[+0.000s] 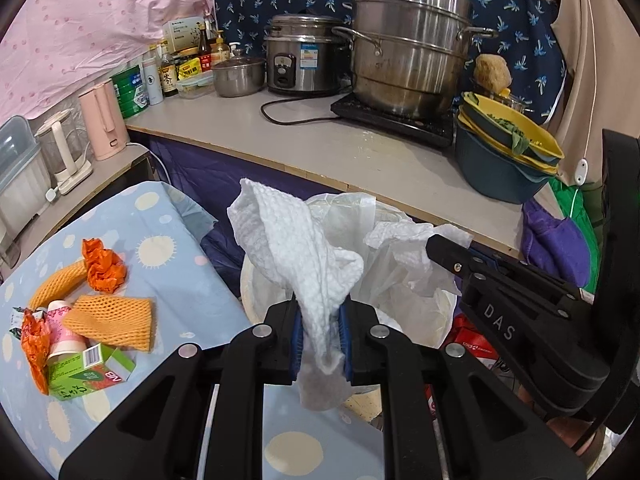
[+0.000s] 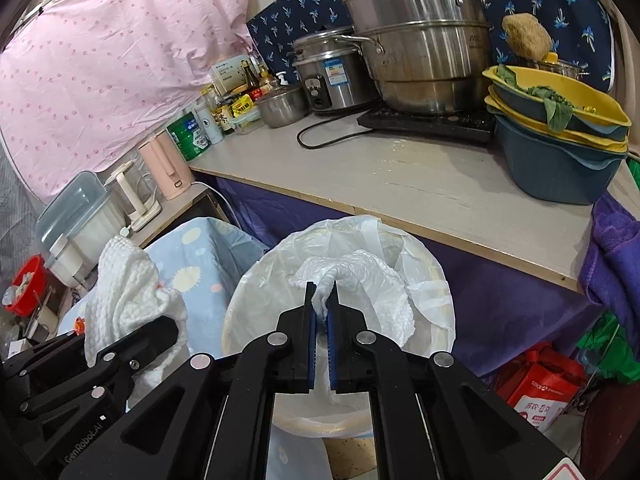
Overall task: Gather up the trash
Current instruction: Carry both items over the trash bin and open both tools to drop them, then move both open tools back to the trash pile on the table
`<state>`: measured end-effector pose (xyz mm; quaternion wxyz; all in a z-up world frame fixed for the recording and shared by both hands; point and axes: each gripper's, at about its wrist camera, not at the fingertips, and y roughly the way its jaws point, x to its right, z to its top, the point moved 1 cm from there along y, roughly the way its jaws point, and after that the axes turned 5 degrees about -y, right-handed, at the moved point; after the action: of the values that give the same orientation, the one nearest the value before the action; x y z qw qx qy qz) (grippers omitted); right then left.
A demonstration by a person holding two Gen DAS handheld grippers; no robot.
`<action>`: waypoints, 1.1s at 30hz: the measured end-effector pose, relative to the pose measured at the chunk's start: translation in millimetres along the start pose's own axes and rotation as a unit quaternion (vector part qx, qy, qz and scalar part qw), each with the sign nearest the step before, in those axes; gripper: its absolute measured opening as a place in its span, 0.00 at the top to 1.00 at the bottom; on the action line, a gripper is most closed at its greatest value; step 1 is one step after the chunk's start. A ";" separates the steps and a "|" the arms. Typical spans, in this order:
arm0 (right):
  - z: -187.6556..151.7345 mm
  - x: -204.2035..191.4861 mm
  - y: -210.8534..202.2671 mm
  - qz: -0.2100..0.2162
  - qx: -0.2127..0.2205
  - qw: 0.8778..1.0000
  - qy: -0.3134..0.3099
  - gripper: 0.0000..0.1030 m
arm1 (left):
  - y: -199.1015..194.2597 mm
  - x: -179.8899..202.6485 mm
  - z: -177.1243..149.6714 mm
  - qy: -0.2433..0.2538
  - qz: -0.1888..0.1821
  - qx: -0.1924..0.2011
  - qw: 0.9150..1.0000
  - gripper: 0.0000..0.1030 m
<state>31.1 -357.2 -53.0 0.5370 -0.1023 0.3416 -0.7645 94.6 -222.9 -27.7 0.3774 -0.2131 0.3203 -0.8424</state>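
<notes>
My left gripper is shut on a crumpled white paper towel and holds it at the near-left rim of a trash bin lined with a white plastic bag. My right gripper is shut on a second white paper towel and holds it over the open bin. The left gripper and its towel show at the left of the right wrist view. More trash lies on the blue dotted cloth: orange wrappers, foam nets, a paper cup, a green carton.
Behind the bin runs a counter with a big steel steamer pot, a rice cooker, stacked basins, bottles and kettles. Red and green bags sit on the floor to the right of the bin.
</notes>
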 end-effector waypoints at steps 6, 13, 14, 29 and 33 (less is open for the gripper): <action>0.1 5.9 15.4 0.002 -0.013 1.000 0.006 0.94 | 16.7 8.6 -0.3 0.009 0.004 -0.010 1.000 0.86; 3.7 5.5 23.3 -0.006 -0.012 1.000 0.004 0.88 | 29.9 7.0 3.7 -0.002 0.010 -0.017 1.000 0.76; 4.4 5.3 22.5 -0.007 -0.009 1.000 0.004 0.84 | 31.0 7.0 4.2 -0.002 0.013 -0.017 1.000 0.71; 15.1 12.2 -2.5 -0.025 0.022 0.999 0.021 0.63 | 22.6 -1.1 10.6 -0.012 0.020 -0.003 1.000 0.55; 16.6 6.7 -7.9 -0.027 0.028 0.999 0.015 0.60 | 18.2 -2.4 11.7 -0.012 0.021 0.002 1.000 0.55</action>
<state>31.2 -368.6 -37.0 0.5139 -0.0848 0.3249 -0.7894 112.2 -234.7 -32.5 0.3992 -0.2162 0.3186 -0.8321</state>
